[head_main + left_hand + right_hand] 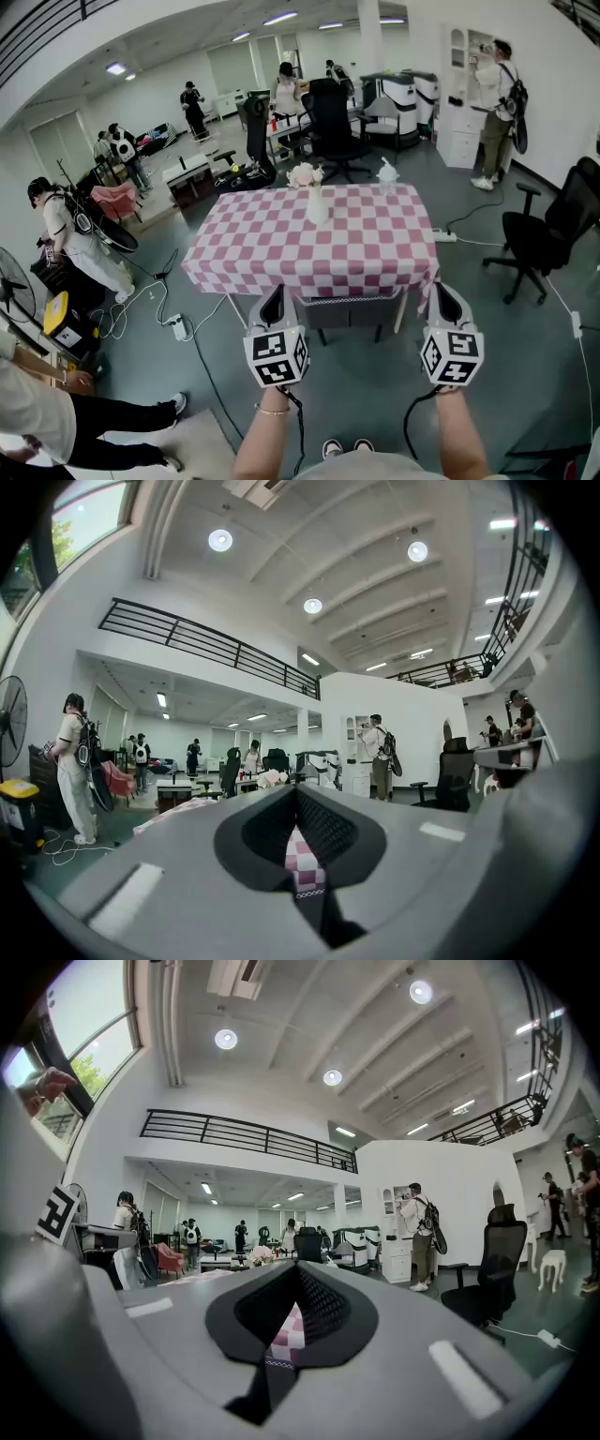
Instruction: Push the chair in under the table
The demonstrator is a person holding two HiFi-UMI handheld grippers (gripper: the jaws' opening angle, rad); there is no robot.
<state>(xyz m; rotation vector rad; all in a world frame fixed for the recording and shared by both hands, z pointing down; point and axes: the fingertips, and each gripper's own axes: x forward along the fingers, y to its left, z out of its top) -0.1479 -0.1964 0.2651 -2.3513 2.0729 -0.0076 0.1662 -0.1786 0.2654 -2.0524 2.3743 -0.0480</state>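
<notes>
I'm holding my left gripper (273, 302) and right gripper (442, 298) level, both with jaws pressed together and pinching nothing; they're hovering by the near edge of the checked table (281, 253); the chair (352, 312) is sitting tucked under it, between the two grippers; a vase (317, 204) is standing on top

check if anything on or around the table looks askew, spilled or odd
Nothing stands out: the vase stands upright on the checked tablecloth, which lies flat, and the grey chair sits squarely under it.
</notes>
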